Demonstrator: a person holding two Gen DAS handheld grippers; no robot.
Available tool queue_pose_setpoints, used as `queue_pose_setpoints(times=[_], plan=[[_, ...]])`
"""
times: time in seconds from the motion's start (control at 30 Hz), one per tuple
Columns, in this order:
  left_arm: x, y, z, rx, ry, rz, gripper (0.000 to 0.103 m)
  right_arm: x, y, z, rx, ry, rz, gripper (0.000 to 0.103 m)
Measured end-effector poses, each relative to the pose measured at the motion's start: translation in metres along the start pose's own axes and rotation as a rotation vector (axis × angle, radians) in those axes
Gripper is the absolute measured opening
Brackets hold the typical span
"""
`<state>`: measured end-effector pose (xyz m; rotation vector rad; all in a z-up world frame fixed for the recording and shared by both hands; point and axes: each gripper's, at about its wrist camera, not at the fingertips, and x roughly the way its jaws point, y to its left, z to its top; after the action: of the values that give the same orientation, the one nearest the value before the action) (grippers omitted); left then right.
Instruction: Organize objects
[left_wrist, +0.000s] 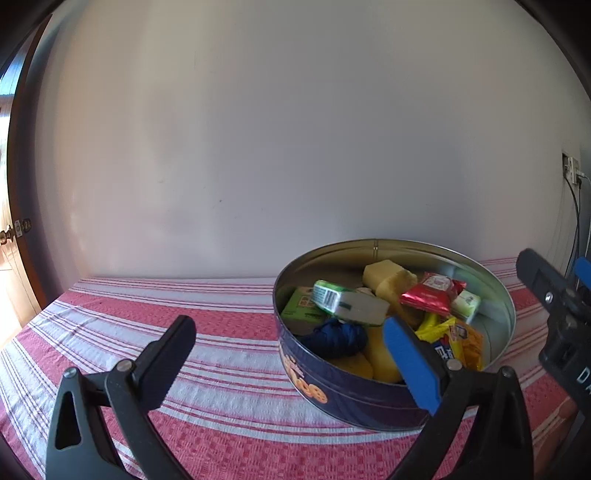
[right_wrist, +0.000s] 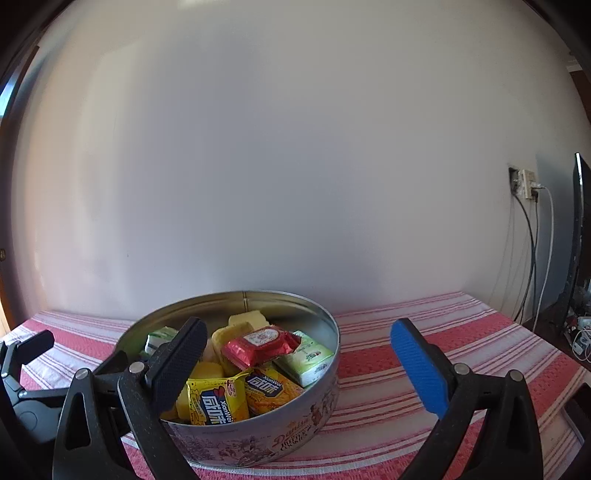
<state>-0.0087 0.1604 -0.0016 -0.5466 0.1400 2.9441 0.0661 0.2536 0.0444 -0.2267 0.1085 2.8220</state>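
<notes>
The left gripper (left_wrist: 291, 354) is held with its jaws spread wide and nothing between them; one finger is black, the other is faced with a blue pad. The right gripper (right_wrist: 303, 365) is likewise spread wide and empty, with the same black and blue pairing. Each gripper is seen only in part in the other's view: a black piece at the right edge of the left wrist view, and a black piece at the left edge of the right wrist view.

A round cookie tin (left_wrist: 373, 395) is set on a table covered by a red and white striped cloth (left_wrist: 221, 332), near a plain pale wall (left_wrist: 295, 129). The tin stands open, with no lid to be seen. It is filled with small things: a red packet (right_wrist: 260, 345) lying on top, yellow packets (right_wrist: 218, 402) with printed lettering at the near side, a pale green packet (right_wrist: 308, 360) against the right wall of the tin, pale yellow blocks (right_wrist: 247, 321) toward the back, and a dark blue bundle (left_wrist: 334, 338) whose nature cannot be made out.

In the left wrist view the blue pad covers part of the tin's near rim and contents. In the right wrist view the black finger hides the left part of the contents. Whether either finger touches the tin cannot be told.

A wall socket with cables (right_wrist: 524, 184) is seen at the far right, and the dark edge of a screen (right_wrist: 580, 236) is cut off by the frame.
</notes>
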Motion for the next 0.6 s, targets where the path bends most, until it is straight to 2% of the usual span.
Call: queue_pose_setpoints(times=[0.6], plan=[[-0.019,0.002,-0.004,-0.003,-0.014,0.003,0.103,-0.022,0.001,-0.002,-0.008,-0.117,-0.040,0.102]])
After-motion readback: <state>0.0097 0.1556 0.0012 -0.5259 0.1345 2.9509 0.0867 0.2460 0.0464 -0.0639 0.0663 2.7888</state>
